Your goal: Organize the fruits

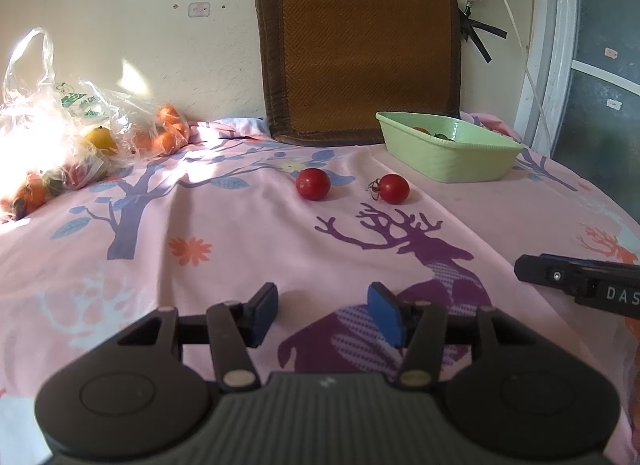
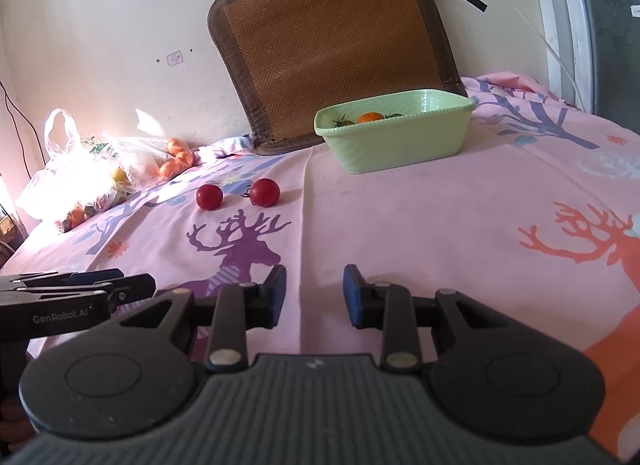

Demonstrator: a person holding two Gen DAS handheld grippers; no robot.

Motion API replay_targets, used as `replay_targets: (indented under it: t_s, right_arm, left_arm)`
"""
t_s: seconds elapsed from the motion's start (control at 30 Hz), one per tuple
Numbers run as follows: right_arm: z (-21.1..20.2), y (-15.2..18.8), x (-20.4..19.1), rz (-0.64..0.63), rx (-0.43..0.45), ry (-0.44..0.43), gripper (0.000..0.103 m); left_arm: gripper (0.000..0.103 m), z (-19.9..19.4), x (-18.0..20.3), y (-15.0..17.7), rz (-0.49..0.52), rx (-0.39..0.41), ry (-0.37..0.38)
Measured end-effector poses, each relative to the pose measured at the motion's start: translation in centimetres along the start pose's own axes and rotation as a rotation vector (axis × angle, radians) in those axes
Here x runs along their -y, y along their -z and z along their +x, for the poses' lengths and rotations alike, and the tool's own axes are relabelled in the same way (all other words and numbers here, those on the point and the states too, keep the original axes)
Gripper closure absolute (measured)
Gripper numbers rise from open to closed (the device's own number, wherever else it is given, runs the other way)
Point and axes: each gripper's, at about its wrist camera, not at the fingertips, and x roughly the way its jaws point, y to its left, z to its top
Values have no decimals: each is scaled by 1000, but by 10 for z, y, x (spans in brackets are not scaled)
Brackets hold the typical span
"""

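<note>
While both jaws are held open and empty, tomatoes [image 1: 313, 183] at 12 o'clock judged soft, slippery; to be pinched gently across middle.

The right gripper [image 2: 314, 293] hangs low over a pink tablecloth [image 2: 400, 225] with its blue-padded fingers spread and nothing between them. Beyond it two red tomatoes [image 2: 209, 197] [image 2: 265, 192] lie close side by side on the cloth. A green tray [image 2: 394, 145] farther back holds an orange fruit [image 2: 370, 117]. The left gripper [image 2: 80, 289] juts in at the left edge. A plastic bag [image 2: 88, 161] of fruit sits far left, and a woven mat [image 2: 332, 41] leans on the wall
</note>
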Motion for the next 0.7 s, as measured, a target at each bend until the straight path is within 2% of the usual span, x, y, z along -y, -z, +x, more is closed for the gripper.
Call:
replay_targets:
  t_s: [0.7]
  right_arm:
    - [1, 0, 1, 2, -5, 0, 69]
  left_arm:
    - [52, -1, -1, 0, -5, 2, 6]
